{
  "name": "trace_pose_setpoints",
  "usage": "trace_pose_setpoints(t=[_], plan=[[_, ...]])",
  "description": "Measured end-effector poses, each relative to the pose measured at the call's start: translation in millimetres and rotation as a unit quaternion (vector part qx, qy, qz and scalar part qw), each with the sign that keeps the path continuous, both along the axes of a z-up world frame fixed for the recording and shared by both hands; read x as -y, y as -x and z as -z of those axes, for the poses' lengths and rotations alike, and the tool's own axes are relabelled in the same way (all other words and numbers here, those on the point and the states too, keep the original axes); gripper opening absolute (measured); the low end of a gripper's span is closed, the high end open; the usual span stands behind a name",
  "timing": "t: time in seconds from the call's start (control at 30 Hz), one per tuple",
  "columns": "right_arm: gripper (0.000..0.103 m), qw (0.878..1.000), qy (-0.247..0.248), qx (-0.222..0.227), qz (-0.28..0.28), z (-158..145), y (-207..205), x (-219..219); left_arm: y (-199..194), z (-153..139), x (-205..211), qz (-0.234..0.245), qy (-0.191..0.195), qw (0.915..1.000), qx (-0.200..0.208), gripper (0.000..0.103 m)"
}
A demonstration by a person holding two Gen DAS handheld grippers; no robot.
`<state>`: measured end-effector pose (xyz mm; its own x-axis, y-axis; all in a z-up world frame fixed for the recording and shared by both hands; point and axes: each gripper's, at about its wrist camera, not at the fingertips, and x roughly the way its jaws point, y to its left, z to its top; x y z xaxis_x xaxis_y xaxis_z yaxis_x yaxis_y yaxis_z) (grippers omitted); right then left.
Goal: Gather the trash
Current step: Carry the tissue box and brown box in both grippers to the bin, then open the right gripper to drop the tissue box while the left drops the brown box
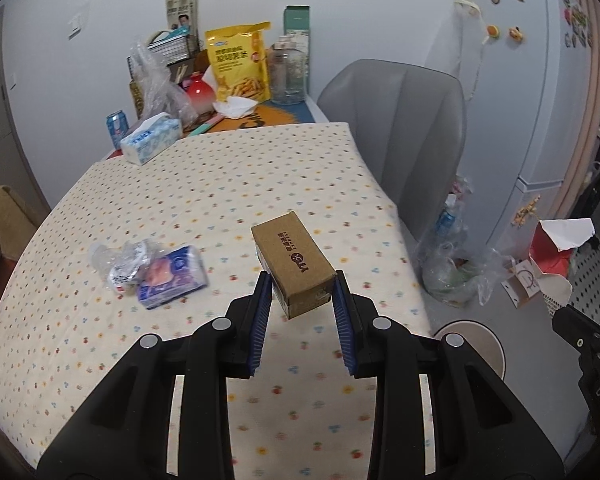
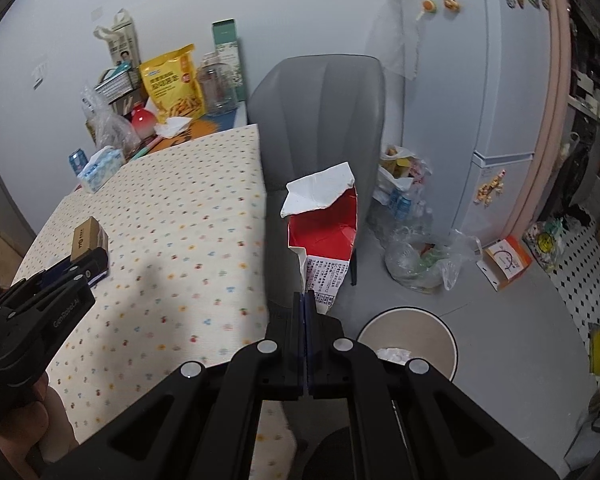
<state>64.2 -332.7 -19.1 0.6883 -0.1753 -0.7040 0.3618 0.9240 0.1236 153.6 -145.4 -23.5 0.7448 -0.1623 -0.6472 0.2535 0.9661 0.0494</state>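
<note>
A: How far along is the trash pickup?

B: Partway, I'd judge. The left gripper (image 1: 302,294) has its fingers closed around a small cardboard box (image 1: 294,262), which looks lifted just off the tabletop (image 1: 220,184). The right gripper (image 2: 306,300) has its fingers pressed together on the edge of a torn red and white paper carton (image 2: 324,224), held over the floor beside the chair (image 2: 320,108).

A: And the bin?

B: A round bin (image 2: 410,338) sits on the floor just right of the right gripper, with something white already inside.

A: What's left?

B: A crumpled plastic wrapper (image 1: 126,262) and a blue tissue pack (image 1: 172,276) lie on the tabletop.
</note>
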Motion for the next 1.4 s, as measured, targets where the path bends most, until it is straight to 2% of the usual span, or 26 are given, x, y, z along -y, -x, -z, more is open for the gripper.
trace_pose_setpoints(t=[0.37,0.7,0.8,0.87,0.9,1.1,1.4], plan=[[0.002,0.998,-0.027,-0.012,0.053,21,12,74,-1,13,81,0.057,-0.024,0.9980,-0.011,0.031],[0.003,0.994,-0.069,-0.039,0.081,62,0,134,-10,33,147,0.092,-0.050,0.9941,-0.026,0.031],[0.007,0.992,-0.080,-0.050,0.088,77,-2,145,-12,39,162,0.099,-0.059,0.9929,-0.029,0.031],[0.041,0.991,-0.083,-0.052,0.096,85,0,154,-11,41,169,0.102,-0.063,0.9922,-0.032,0.031],[0.043,0.990,-0.080,-0.051,0.102,87,3,158,-12,43,173,0.104,-0.065,0.9919,-0.033,0.031],[0.043,0.987,-0.086,-0.048,0.127,94,22,184,-7,49,198,0.125,-0.074,0.9886,-0.039,0.031],[0.045,0.981,-0.062,-0.048,0.180,81,64,220,15,55,250,0.181,-0.070,0.9799,-0.048,0.031]])
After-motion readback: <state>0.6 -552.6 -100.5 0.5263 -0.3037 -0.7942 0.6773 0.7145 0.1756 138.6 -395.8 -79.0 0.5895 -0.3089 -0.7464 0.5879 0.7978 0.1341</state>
